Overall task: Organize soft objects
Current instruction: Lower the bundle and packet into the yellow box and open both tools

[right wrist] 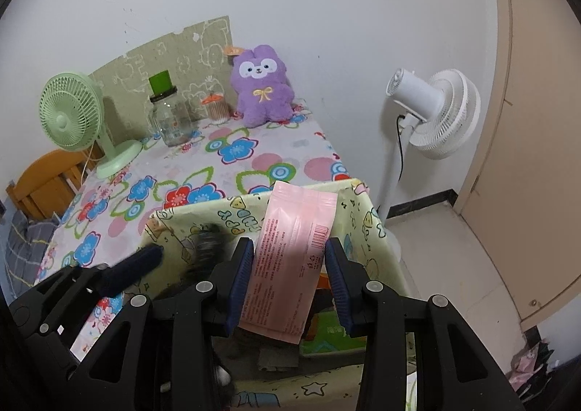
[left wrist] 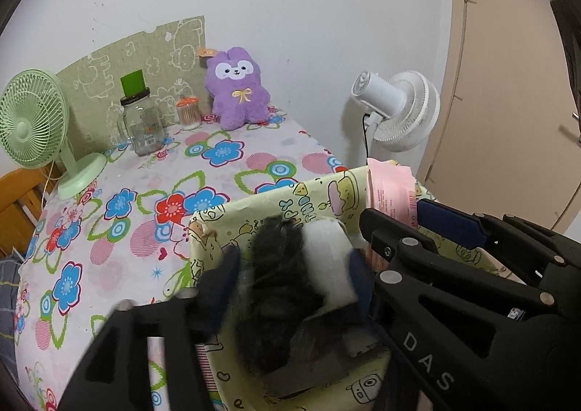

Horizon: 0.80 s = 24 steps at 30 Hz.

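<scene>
Two grippers are working over the yellow cartoon-print fabric bin (left wrist: 290, 200) at the near edge of the flowered table (left wrist: 145, 229) — and both are pointing down into it. The left gripper (left wrist: 296, 273) is standing with its blue-padded jaws apart around a black-and-white plush toy (left wrist: 287, 265); the toy is sitting inside the bin between the pads, blurred, and whether either pad is touching its fur cannot be told. From the right wrist view the same toy is showing only as a dark fuzzy smear against the bin's inner wall.

The right gripper (right wrist: 288, 280) is clamping a flat pink packet (right wrist: 290, 254) between its two blue pads, the packet lying lengthwise along the jaws with its far end and barcode sticking out above the bin's back rim. In the left wrist view that packet (left wrist: 390, 189) is peeking up just beyond the right gripper's black frame.

Further back on the table, a purple plush bunny (left wrist: 236, 87) is sitting upright against the wall, well apart from the bin. Beside it are standing a small orange-lidded container (left wrist: 189, 113) and a glass jar (left wrist: 141, 124) with a green block on its lid. A green desk fan (left wrist: 32, 120) is occupying the left corner — and a white standing fan (left wrist: 403, 109) is off the table to the right.
</scene>
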Tool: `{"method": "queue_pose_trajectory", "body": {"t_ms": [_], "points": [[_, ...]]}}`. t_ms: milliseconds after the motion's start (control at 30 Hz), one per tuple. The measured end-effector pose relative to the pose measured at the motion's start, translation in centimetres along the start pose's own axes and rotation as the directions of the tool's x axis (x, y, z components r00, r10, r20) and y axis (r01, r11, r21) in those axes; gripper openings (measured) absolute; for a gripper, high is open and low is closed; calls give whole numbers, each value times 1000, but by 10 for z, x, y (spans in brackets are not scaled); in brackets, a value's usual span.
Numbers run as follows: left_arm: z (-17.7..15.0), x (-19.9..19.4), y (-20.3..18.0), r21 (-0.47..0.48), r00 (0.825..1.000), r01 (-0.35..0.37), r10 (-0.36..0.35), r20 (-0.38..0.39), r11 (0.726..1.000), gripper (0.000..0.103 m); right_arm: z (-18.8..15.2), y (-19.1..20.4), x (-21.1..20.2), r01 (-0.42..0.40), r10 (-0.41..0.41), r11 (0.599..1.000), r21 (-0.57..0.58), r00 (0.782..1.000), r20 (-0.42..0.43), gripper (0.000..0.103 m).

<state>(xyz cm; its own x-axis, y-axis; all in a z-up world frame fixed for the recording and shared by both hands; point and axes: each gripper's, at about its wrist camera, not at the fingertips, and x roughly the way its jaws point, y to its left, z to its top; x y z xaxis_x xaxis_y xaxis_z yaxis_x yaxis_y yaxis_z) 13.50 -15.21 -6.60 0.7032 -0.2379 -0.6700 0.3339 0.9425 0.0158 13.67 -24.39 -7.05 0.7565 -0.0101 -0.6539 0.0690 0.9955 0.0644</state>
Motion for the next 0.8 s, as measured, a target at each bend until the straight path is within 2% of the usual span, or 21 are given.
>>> {"method": "queue_pose_trajectory", "body": {"t_ms": [333,667,733,767,800], "points": [[-2,9,1,11,999,-16,17,-31,1000,76,-2,-1,15,-12,13,1000,12,999,-30,44],[-7,10,-1,23,998,-28,29,-47,999,77,-8,0,18,-8,9,1000,7,998,-57,47],[-8,7,-1,24,999,-23,24,-44,999,80,-9,1,15,4,-4,1000,-3,999,-52,54],[-9,5,-1,22,999,-16,17,-40,1000,82,-9,2,12,5,-5,1000,-4,999,-45,65],[-10,1,-1,21,999,-12,13,-30,1000,84,-10,1,9,-3,3,1000,1,999,-39,70]]}}
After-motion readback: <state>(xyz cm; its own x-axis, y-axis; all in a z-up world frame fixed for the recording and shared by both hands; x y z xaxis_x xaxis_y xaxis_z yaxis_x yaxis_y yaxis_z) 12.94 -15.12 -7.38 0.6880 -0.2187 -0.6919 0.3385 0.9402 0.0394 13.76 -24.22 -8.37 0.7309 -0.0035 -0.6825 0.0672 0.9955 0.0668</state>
